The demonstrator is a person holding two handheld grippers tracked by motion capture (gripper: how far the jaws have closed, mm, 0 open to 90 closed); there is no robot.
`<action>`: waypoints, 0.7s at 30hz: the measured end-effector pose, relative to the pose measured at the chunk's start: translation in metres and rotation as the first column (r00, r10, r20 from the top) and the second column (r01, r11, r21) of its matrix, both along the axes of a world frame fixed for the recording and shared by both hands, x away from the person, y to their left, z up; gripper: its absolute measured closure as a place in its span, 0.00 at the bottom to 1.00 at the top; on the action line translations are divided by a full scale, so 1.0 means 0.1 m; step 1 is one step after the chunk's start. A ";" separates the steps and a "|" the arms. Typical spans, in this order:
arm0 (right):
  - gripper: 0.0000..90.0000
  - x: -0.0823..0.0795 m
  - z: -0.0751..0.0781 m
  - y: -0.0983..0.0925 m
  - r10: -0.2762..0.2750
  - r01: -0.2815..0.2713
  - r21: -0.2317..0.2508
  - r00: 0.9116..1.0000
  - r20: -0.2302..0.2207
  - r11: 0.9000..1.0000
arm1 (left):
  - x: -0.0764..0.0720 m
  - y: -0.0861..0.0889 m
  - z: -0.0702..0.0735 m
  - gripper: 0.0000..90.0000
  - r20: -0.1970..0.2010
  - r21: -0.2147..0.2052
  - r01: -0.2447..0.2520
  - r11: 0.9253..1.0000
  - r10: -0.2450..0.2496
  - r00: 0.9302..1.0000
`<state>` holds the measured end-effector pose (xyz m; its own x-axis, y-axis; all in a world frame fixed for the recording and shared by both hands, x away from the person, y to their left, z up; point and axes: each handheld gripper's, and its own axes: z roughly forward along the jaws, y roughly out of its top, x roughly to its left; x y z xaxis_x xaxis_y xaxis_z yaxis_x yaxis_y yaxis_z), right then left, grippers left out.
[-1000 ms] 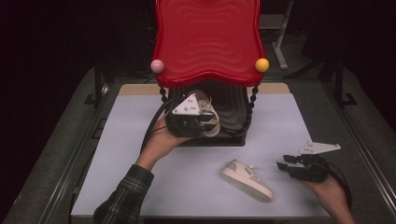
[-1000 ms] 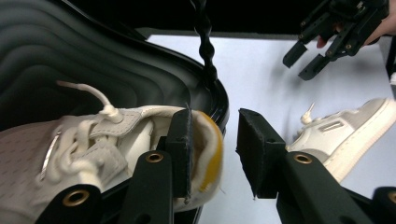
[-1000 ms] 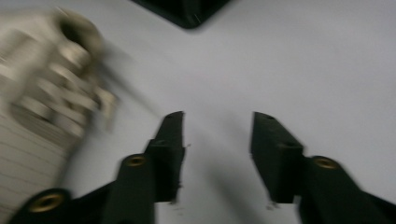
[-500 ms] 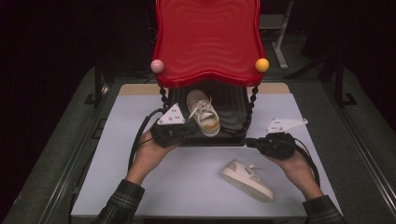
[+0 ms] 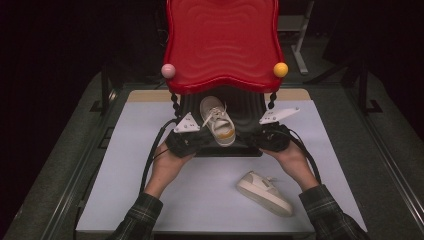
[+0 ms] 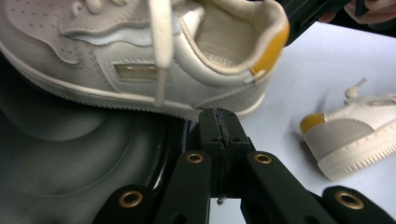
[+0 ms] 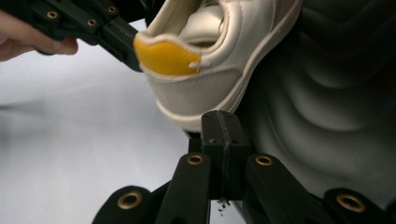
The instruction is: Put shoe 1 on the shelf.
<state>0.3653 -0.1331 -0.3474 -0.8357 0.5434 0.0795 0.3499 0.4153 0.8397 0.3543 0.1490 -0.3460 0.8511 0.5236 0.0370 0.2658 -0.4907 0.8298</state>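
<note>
the shoe in the box [image 5: 218, 121] lies toe-up and heel-down across the front lip of the black case [image 5: 245, 107], at about 12 o'clock from the person's hands. its toe runs back under the raised red lid [image 5: 221, 42], so the front of the shoe is partly shaded and how deep it reaches is hard to judge. the yellow heel patch hangs over the lip toward the worktop [image 5: 150, 165].

the left gripper [image 5: 196, 141] sits at the shoe's 8 o'clock, just beside the heel; in the left gripper view its fingers [image 6: 212, 126] are pressed flat together with nothing between them, the tips right under the sole edge, though actual contact cannot be made out. the right gripper [image 5: 264, 141] sits at the shoe's 4 o'clock, against the case front; in the right gripper view its fingers [image 7: 216, 133] are likewise fully closed and empty, just below the heel.

the second shoe [image 5: 264, 193] lies on its side on the worktop at 5 o'clock from the case, near the right sleeve. the case floor is dark and its ridges blur together.
</note>
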 end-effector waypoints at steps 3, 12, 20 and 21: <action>1.00 0.03 0.00 0.05 0.016 -0.016 0.008 1.000 -0.002 1.000 | 0.00 -0.02 0.01 1.00 0.002 0.001 -0.007 1.000 0.007 1.000; 1.00 0.02 0.01 0.22 0.035 -0.035 0.001 0.999 0.018 0.999 | 0.04 0.05 0.06 1.00 0.026 -0.011 -0.096 0.995 0.096 0.995; 1.00 0.07 0.03 0.40 0.047 -0.047 0.005 0.998 0.030 0.999 | 0.11 0.15 0.07 1.00 0.030 -0.049 -0.169 0.984 0.170 0.985; 1.00 0.07 0.03 0.40 0.049 -0.049 0.009 0.998 0.027 0.999 | 0.10 0.15 0.07 1.00 0.030 -0.056 -0.173 0.983 0.175 0.984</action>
